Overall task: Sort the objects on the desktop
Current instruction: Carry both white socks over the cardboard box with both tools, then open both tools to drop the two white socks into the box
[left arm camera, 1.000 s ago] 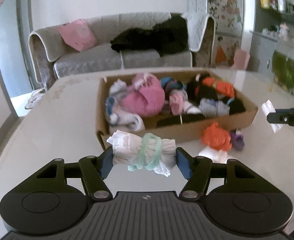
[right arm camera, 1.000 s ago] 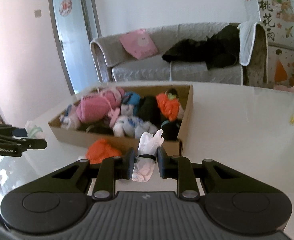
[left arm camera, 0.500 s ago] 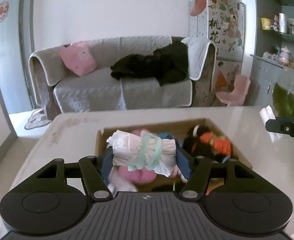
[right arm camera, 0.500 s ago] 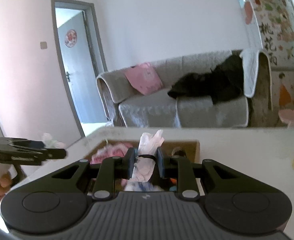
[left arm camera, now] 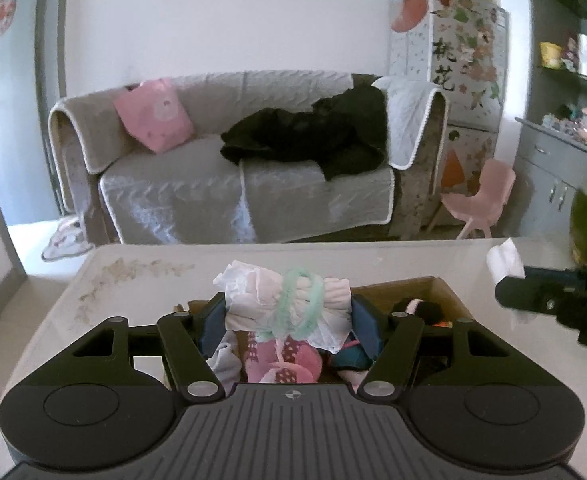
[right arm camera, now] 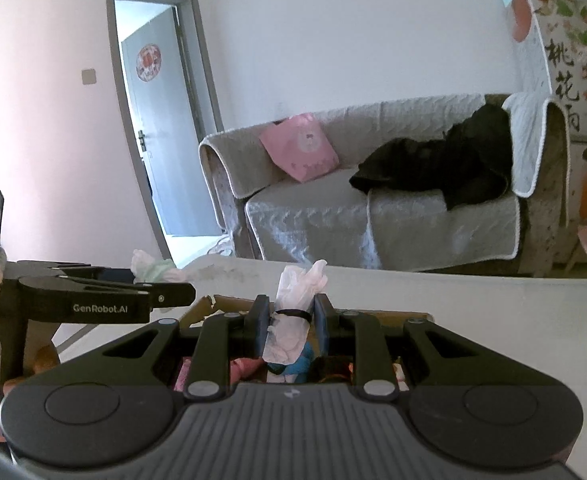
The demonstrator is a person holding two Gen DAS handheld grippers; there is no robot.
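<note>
My left gripper (left arm camera: pixel 289 312) is shut on a white cloth bundle tied with a green band (left arm camera: pixel 293 304), held crosswise above the cardboard box (left arm camera: pixel 433 288). Pink and blue rolled items (left arm camera: pixel 281 364) lie in the box under it. My right gripper (right arm camera: pixel 291 324) is shut on a slim white bundle with a black band (right arm camera: pixel 293 320), upright above the same box (right arm camera: pixel 229 304). In the left wrist view the right gripper (left arm camera: pixel 549 300) shows at the right edge with its white bundle (left arm camera: pixel 505 260). The left gripper (right arm camera: pixel 133 298) shows at the left of the right wrist view.
The box sits on a pale glossy table (left arm camera: pixel 133 276). Beyond the table stand a grey sofa (left arm camera: pixel 253 160) with a pink cushion and dark clothing, a decorated cabinet (left arm camera: pixel 453 80), a small pink chair (left arm camera: pixel 481 196) and grey shelving at right. An open doorway (right arm camera: pixel 161 120) is at left.
Both grippers have risen and moved forward over the box, each still holding its bundle. The box has slid down in both views and is now mostly hidden behind the fingers.
</note>
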